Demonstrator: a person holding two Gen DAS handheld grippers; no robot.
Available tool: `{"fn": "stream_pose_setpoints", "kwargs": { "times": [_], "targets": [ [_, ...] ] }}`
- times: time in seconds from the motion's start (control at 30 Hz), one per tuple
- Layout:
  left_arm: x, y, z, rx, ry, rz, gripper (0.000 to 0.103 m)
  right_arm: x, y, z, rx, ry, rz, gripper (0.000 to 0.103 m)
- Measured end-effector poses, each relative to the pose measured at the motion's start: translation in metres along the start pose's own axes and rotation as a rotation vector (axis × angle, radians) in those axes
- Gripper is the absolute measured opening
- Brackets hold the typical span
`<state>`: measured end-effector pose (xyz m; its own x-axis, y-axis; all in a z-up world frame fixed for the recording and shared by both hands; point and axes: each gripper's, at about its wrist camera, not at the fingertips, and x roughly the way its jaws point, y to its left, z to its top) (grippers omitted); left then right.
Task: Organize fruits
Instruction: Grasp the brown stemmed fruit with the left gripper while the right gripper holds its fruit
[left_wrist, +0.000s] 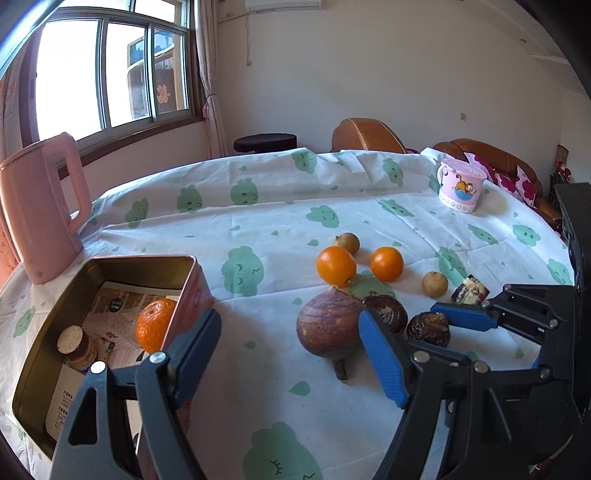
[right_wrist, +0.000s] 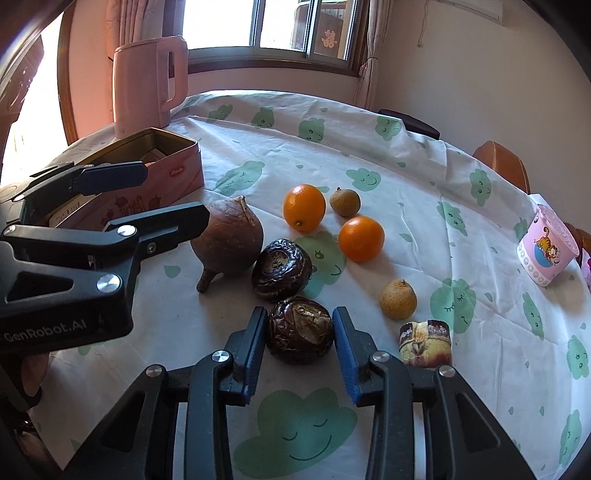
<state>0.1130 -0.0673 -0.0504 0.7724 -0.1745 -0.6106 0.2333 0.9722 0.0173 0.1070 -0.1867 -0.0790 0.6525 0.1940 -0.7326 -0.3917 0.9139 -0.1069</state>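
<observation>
My right gripper has its jaws on both sides of a dark wrinkled fruit on the table, touching or nearly so; this fruit also shows in the left wrist view. A second dark fruit lies beside a big brown round fruit. Two oranges and two small tan fruits lie beyond. My left gripper is open and empty, between the pink tin and the brown fruit. The tin holds an orange.
A pink kettle stands behind the tin. A pink cartoon cup stands at the far right of the table. A small wrapped sweet lies right of my right gripper. A cork-topped jar is in the tin.
</observation>
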Motion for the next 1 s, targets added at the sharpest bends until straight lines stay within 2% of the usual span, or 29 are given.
{"fn": "stream_pose_setpoints", "kwargs": {
  "times": [0.23, 0.3, 0.43, 0.63, 1.0],
  "targets": [
    [0.018, -0.008, 0.004, 0.016, 0.073, -0.071, 0.077, -0.004, -0.002, 0.0, 0.016, -0.022, -0.014, 0.038],
    [0.023, -0.01, 0.004, 0.016, 0.093, -0.085, 0.067, -0.004, -0.003, 0.001, 0.019, -0.023, -0.016, 0.038],
    [0.031, -0.015, 0.003, 0.031, 0.14, -0.129, 0.054, -0.003, -0.006, 0.001, 0.033, -0.015, -0.008, 0.038],
    [0.027, -0.014, 0.003, 0.022, 0.126, -0.133, 0.053, -0.003, -0.004, 0.0, 0.029, -0.019, -0.017, 0.038],
    [0.011, -0.012, 0.005, 0.031, 0.034, -0.114, 0.053, -0.02, -0.008, -0.001, 0.049, -0.111, -0.002, 0.038]
  ]
}}
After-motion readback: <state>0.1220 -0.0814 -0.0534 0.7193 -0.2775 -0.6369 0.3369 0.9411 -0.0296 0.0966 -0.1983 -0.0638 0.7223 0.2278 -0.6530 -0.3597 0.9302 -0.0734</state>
